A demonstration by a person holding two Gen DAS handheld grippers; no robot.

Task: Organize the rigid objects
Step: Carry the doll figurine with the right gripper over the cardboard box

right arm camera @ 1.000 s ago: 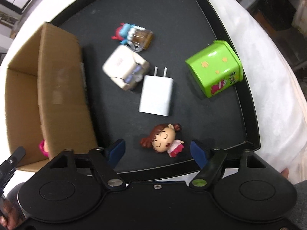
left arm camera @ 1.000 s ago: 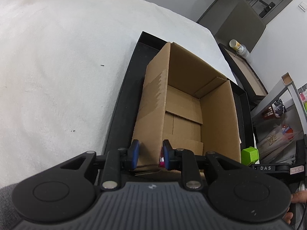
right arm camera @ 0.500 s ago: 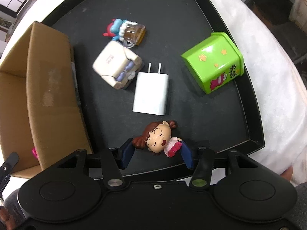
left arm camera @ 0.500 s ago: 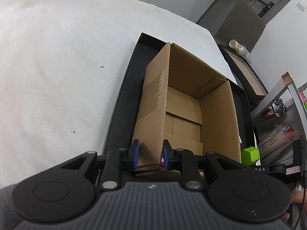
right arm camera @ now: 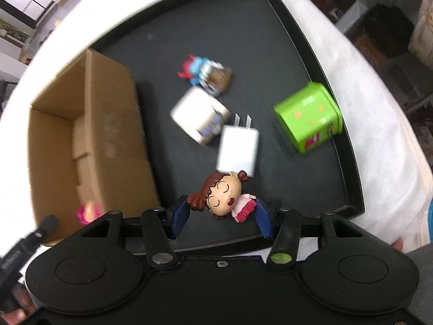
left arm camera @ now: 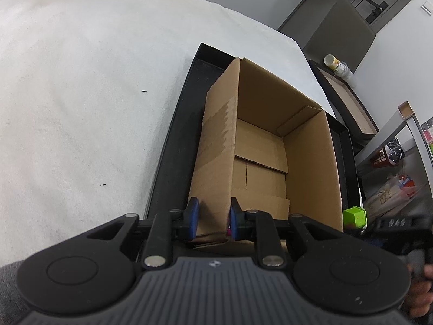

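An open cardboard box [left arm camera: 270, 146] stands on a black tray [left arm camera: 173, 146]. My left gripper [left arm camera: 212, 220] is shut on the box's near left wall, one blue pad on each side. In the right wrist view, my right gripper [right arm camera: 220, 216] is shut on a doll figure [right arm camera: 224, 196] with brown hair and a pink dress, held above the black tray [right arm camera: 257, 40]. On the tray lie a white charger [right arm camera: 238, 151], a cream box-shaped toy [right arm camera: 199, 116], a blue and brown figure [right arm camera: 207, 71] and a green tin [right arm camera: 308, 116]. A pink item [right arm camera: 88, 212] sits inside the cardboard box [right arm camera: 89, 140].
The tray rests on a white cloth-covered table [left arm camera: 81, 94]. The green tin [left arm camera: 355, 216] shows beyond the box's right wall in the left wrist view. Shelves and clutter [left arm camera: 392, 157] stand off the table at the right. A person's hand [right arm camera: 400, 243] shows at the right edge.
My right gripper closed on the doll figure and lifted it off the tray; the tray's items now look farther away and blurred. The left gripper and box stayed put.
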